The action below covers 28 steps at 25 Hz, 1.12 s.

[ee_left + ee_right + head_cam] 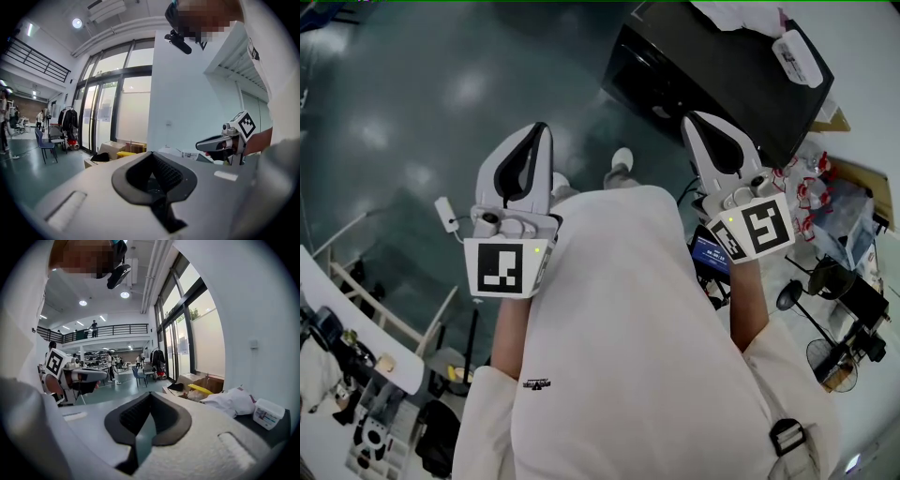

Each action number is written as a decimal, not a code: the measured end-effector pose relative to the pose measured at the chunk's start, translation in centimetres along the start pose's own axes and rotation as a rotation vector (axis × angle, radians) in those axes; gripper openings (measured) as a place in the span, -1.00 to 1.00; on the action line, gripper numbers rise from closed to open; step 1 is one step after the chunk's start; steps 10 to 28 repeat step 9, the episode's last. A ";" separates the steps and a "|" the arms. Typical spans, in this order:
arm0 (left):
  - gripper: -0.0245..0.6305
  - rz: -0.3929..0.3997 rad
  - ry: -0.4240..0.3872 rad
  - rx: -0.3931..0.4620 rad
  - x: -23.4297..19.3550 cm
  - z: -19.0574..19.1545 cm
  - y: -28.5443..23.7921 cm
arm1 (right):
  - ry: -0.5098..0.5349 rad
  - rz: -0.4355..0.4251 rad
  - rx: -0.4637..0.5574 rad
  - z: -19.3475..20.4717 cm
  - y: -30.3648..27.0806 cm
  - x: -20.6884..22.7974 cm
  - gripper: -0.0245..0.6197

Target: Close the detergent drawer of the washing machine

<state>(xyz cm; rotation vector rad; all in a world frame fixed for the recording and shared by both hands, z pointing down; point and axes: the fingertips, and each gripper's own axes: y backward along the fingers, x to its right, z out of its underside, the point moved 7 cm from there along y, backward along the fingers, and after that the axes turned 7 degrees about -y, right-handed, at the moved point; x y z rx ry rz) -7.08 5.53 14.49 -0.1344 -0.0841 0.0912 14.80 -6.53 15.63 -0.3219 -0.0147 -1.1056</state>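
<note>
I hold both grippers up in front of my chest, over my white top. In the head view the left gripper (542,127) and the right gripper (690,118) point away from me, each with its jaws together and nothing between them. The left gripper (151,153) faces a white wall and tall windows, with the right gripper (200,144) off to its side. The right gripper (150,393) faces an open hall, and the left gripper (104,375) shows at its left. A black machine (712,75) stands ahead on the right. No detergent drawer shows in any view.
On the black machine lie a white cloth (736,14) and a white tub (797,56). Black stands and clutter (830,281) crowd the right. A white rack (356,281) is at the left. A blue chair (44,145) and cardboard boxes (124,149) stand by the windows.
</note>
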 end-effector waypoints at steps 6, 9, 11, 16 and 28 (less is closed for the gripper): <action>-0.87 0.018 0.004 -0.017 0.0 0.4 0.0 | 0.000 0.017 0.001 -0.1 0.1 -0.1 -0.92; -0.87 0.024 0.003 -0.017 0.1 0.5 0.1 | 0.000 0.021 0.004 -0.1 0.3 -0.3 -0.92; -0.87 0.024 0.003 -0.017 0.1 0.5 0.1 | 0.000 0.021 0.004 -0.1 0.3 -0.3 -0.92; -0.87 0.024 0.003 -0.017 0.1 0.5 0.1 | 0.000 0.021 0.004 -0.1 0.3 -0.3 -0.92; -0.87 0.024 0.003 -0.017 0.1 0.5 0.1 | 0.000 0.021 0.004 -0.1 0.3 -0.3 -0.92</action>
